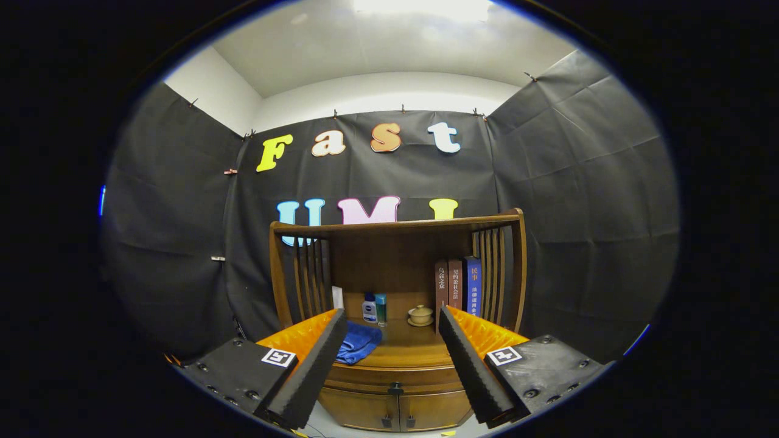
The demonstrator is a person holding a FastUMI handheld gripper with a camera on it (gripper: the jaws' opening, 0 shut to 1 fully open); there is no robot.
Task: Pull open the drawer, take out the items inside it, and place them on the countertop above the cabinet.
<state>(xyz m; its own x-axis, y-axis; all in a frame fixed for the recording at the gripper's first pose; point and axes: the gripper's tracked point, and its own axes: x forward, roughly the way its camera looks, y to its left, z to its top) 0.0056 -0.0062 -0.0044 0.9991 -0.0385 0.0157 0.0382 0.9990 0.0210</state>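
A brown wooden cabinet (pixel 395 255) with a slatted hutch stands ahead of me against the booth wall. Its drawer (pixel 395 378) sits closed under the countertop (pixel 420 350), with a small dark knob (pixel 396 385) between and just below my fingers. My gripper (pixel 392 319) hovers open some way in front of the cabinet, nothing between the fingers. What lies inside the drawer is hidden.
On the countertop lie a folded blue cloth (pixel 358 342), two small bottles (pixel 374 308) and a small lidded cup on a saucer (pixel 420 315). Three upright books (pixel 457 286) stand at the right of the hutch. Two lower doors (pixel 395 413) close the cabinet's base.
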